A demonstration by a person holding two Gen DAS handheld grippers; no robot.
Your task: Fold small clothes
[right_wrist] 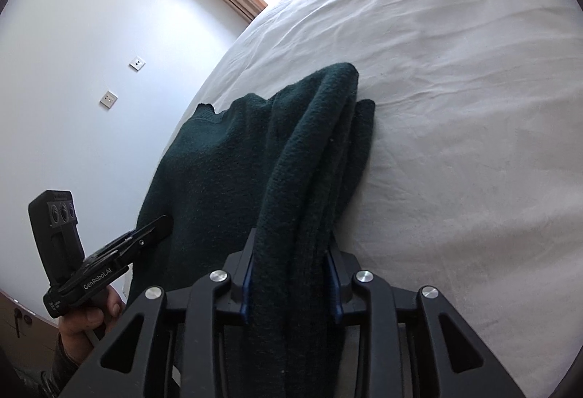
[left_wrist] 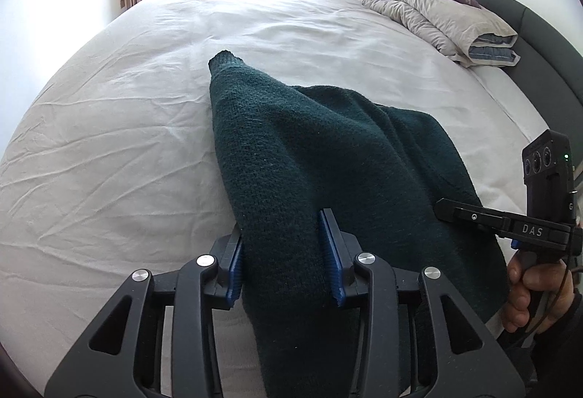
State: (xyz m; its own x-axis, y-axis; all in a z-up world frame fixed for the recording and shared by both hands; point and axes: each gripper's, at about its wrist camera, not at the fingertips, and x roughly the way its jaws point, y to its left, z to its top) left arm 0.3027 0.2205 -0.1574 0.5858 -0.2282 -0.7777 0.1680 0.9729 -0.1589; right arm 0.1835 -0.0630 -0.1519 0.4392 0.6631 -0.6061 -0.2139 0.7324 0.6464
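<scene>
A dark green knitted sweater (left_wrist: 328,150) lies partly on the white bed sheet (left_wrist: 109,150). My left gripper (left_wrist: 288,252) is shut on a bunched part of it, the cloth running out between the blue pads, a sleeve cuff pointing away. My right gripper (right_wrist: 291,274) is shut on another thick fold of the sweater (right_wrist: 218,164), held near the bed's edge. The right gripper shows at the right of the left wrist view (left_wrist: 448,206). The left gripper shows at the left of the right wrist view (right_wrist: 160,226).
A folded grey duvet (left_wrist: 437,11) with purple and yellow pillows lies at the far right of the bed by the dark headboard (left_wrist: 546,44). A bright window with curtains is beyond the bed. A white wall with sockets (right_wrist: 109,99) is to the left.
</scene>
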